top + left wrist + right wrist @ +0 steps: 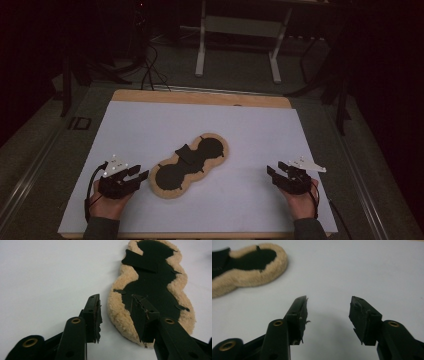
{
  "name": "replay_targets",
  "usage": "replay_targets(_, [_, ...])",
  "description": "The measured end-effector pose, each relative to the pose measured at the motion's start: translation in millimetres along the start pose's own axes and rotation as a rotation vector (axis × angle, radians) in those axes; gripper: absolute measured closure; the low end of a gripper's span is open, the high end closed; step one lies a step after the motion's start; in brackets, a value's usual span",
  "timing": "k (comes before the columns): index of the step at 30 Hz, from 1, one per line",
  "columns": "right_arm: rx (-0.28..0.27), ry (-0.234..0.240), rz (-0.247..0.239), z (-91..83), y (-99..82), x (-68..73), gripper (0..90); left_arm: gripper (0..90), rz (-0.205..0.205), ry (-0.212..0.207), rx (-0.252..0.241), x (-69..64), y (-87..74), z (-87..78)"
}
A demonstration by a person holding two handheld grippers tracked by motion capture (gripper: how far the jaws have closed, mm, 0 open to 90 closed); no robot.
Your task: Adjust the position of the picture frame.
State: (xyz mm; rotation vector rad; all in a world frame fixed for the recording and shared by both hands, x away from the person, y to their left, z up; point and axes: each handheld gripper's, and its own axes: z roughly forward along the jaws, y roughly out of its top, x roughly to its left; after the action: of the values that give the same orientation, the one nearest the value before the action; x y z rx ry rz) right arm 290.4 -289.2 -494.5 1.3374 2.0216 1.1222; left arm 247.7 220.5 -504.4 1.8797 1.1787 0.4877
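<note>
Two tongs: both spread, nothing pinched
Left tongs [141, 173]: just beside fleece pad [190, 165], one tip over its edge
Right tongs [274, 169]: well apart, above white worktop [250, 130]

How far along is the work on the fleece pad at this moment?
Nothing looks done yet: the fleece pad lies flat on the white sheet, black side up, with one strap across its middle. In hand: the left gripper has its open jaws at the pad's near end, without gripping. The right gripper is open, well clear of it. All the handling is left.
</note>
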Motion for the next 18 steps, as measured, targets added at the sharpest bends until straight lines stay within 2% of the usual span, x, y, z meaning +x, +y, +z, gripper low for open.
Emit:
replay_targets(4, [-0.014, -0.005, 0.004, -0.3, 3.8, 1.6, 49.6, 59.5, 0.015, 0.009, 0.009, -2.6, -0.4, 0.5])
replay_targets(9, [-0.012, -0.019, -0.023, 2.4, 10.9, 9.3, 52.5, 59.2, -0.005, -0.008, -0.011, -1.9, -1.0, -2.3])
replay_targets(18, [-0.016, 0.012, -0.035, 9.9, 28.5, 24.6, 52.7, 59.4, 0.002, -0.028, 0.009, -2.1, -1.4, 0.6])
